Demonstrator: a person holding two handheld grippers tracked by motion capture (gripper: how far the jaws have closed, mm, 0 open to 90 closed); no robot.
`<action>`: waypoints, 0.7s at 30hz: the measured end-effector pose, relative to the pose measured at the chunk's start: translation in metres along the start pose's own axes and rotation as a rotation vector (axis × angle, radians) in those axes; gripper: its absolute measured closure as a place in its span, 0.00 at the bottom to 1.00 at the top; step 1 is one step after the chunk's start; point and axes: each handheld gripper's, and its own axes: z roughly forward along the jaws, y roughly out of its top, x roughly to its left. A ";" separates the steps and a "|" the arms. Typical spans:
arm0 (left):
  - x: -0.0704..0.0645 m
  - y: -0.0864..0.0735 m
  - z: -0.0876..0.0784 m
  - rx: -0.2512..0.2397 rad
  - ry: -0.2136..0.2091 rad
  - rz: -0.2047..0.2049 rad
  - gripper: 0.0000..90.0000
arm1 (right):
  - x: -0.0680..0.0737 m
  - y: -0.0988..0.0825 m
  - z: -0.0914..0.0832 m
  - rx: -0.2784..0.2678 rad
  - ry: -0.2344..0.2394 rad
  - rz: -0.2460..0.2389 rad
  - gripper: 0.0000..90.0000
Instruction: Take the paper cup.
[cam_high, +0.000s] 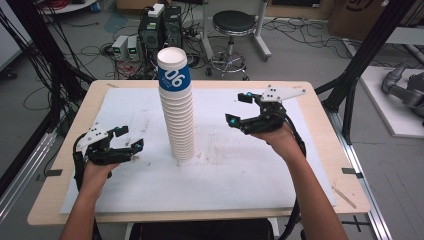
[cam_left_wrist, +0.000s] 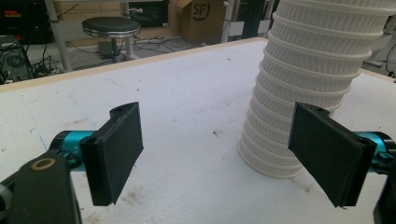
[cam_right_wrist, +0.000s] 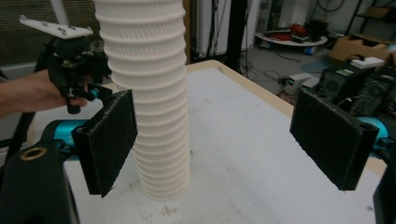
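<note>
Tall stack of white ribbed cups (cam_high: 178, 110) stood upright at table (cam_high: 300, 90) centre on the white sheet (cam_high: 240, 175), top cup w/ blue band. Left gripper (cam_high: 127, 138) sat at approx 9 o'clock of the stack, jaws wide apart, nothing btwn them. Right gripper (cam_high: 239, 107) was at 3 o'clock, raised, jaws also spread, empty. Neither touched the stack.

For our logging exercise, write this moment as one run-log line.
left gripper: open, empty, left of stack | right gripper: open, empty, right of stack | cup stack: upright on white mat, untouched
</note>
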 end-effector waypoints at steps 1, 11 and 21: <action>0.000 0.000 0.000 0.000 0.000 0.000 0.20 | 0.000 0.000 0.000 0.000 0.000 0.000 0.17; 0.000 -0.001 0.001 0.005 -0.013 -0.010 0.20 | 0.010 0.038 0.034 -0.001 0.092 -0.043 0.17; 0.002 0.004 -0.001 -0.019 0.004 -0.026 0.20 | 0.021 0.060 0.081 0.000 0.192 -0.032 0.17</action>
